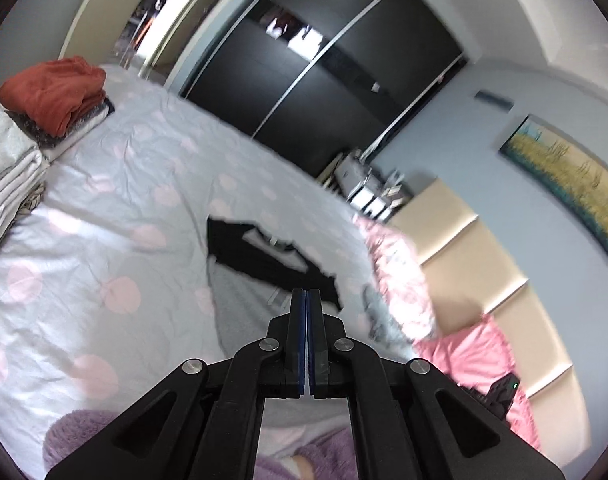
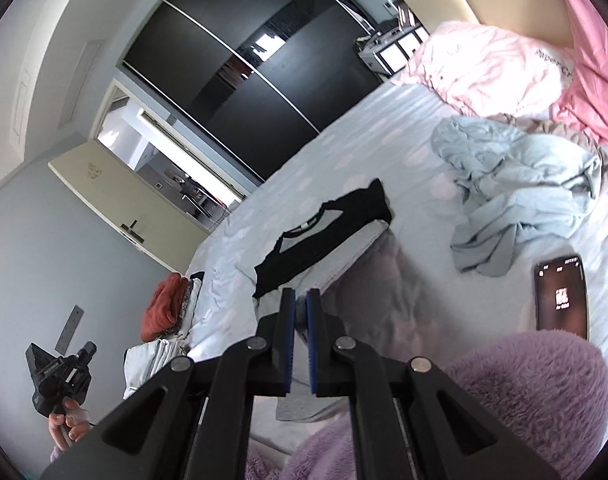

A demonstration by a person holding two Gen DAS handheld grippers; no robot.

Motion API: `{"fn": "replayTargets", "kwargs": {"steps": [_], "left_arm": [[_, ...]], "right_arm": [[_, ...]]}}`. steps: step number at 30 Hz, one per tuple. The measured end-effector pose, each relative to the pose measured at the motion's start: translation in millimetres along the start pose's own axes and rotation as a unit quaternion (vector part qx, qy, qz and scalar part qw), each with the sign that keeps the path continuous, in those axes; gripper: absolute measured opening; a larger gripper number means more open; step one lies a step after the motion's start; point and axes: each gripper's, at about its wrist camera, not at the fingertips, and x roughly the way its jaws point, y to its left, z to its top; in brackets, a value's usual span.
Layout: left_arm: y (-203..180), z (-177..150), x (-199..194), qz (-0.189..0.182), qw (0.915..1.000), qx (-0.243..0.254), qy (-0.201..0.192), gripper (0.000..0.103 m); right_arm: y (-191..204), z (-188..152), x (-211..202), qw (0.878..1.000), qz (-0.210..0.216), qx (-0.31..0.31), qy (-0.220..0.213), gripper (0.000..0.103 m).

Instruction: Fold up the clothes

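A grey T-shirt with black sleeves and collar (image 1: 260,256) lies spread on the bed, also seen in the right wrist view (image 2: 324,228). My left gripper (image 1: 307,292) is shut and empty, held above the shirt's lower part. My right gripper (image 2: 301,294) has its jaws slightly apart, held above the shirt's near edge, with nothing clearly between them. The left gripper also shows in a hand at the lower left of the right wrist view (image 2: 60,372).
The bed has a white duvet with pink dots (image 1: 104,240). Stacks of folded clothes (image 1: 52,92) sit at its far corner. A crumpled light-blue garment (image 2: 520,188), a phone (image 2: 562,300) and pink pillows (image 2: 488,68) lie to the right. A dark wardrobe (image 1: 324,80) stands behind.
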Motion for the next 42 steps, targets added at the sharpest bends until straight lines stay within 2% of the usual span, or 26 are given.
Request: {"fn": "replayTargets", "kwargs": {"steps": [4, 6, 8, 9, 12, 13, 17, 21, 26, 28, 30, 31, 33, 34, 35, 39, 42], "left_arm": [[4.4, -11.4, 58.6, 0.046, 0.9944, -0.001, 0.096, 0.007], [3.2, -21.2, 88.1, 0.066, 0.988, 0.01, 0.139, 0.015], [-0.8, -29.4, 117.3, 0.073, 0.9795, 0.03, 0.185, 0.034], [-3.0, -34.3, 131.5, 0.077, 0.974, 0.041, 0.209, 0.037], [-8.0, -53.4, 180.0, 0.098, 0.946, 0.079, 0.299, 0.049], [-8.2, -60.5, 196.4, 0.108, 0.9332, 0.087, 0.331, 0.053], [2.5, -85.3, 244.4, 0.15, 0.8897, 0.083, 0.423, 0.053], [11.0, -106.2, 281.2, 0.187, 0.8634, 0.058, 0.465, 0.053], [18.2, -140.2, 312.5, 0.24, 0.8266, 0.075, 0.504, 0.053], [26.3, -151.8, 319.5, 0.257, 0.817, 0.069, 0.511, 0.053], [30.8, -159.1, 322.8, 0.264, 0.8145, 0.068, 0.512, 0.052], [29.5, -160.6, 321.6, 0.265, 0.8165, 0.07, 0.508, 0.051], [24.0, -162.9, 317.0, 0.258, 0.8232, 0.075, 0.5, 0.032], [19.9, -163.8, 313.7, 0.25, 0.8276, 0.078, 0.496, 0.016], [15.8, -164.6, 310.5, 0.242, 0.8319, 0.081, 0.493, 0.007], [2.1, -157.7, 285.2, 0.193, 0.8597, 0.064, 0.468, 0.006], [-9.4, -137.7, 247.9, 0.131, 0.8933, 0.029, 0.429, 0.006]], "right_arm": [[-11.5, -0.3, 9.2, 1.0, -0.01, 0.009, 0.006, 0.005], [-14.1, -0.4, 11.8, 1.0, -0.01, 0.01, 0.007, 0.005], [-15.7, -0.1, 13.2, 1.0, -0.012, 0.008, 0.007, 0.005], [-16.4, 0.2, 14.1, 1.0, -0.013, 0.008, 0.006, 0.005], [-18.5, 1.7, 18.5, 1.0, -0.014, 0.011, 0.008, 0.005], [-19.0, 2.3, 19.8, 1.0, -0.014, 0.011, 0.008, 0.005], [-19.7, 5.0, 23.4, 1.0, -0.012, 0.013, 0.009, 0.005], [-21.1, 9.0, 26.7, 1.0, -0.009, 0.015, 0.008, 0.005], [-25.9, 12.8, 26.4, 1.0, -0.01, 0.024, 0.005, 0.005], [-28.0, 13.9, 26.4, 1.0, -0.01, 0.027, 0.005, 0.005], [-29.6, 14.1, 27.1, 1.0, -0.01, 0.028, 0.006, 0.005], [-30.2, 13.8, 27.9, 1.0, -0.01, 0.028, 0.007, 0.005], [-31.3, 13.2, 29.7, 1.0, -0.008, 0.028, 0.01, 0.005], [-31.6, 12.8, 30.5, 1.0, -0.007, 0.028, 0.01, 0.005], [-31.8, 12.4, 31.5, 1.0, -0.006, 0.028, 0.011, 0.005], [-35.9, 11.1, 32.9, 0.999, -0.005, 0.034, 0.013, 0.005], [-38.7, 11.5, 29.6, 0.999, -0.007, 0.037, 0.011, 0.005]]}}
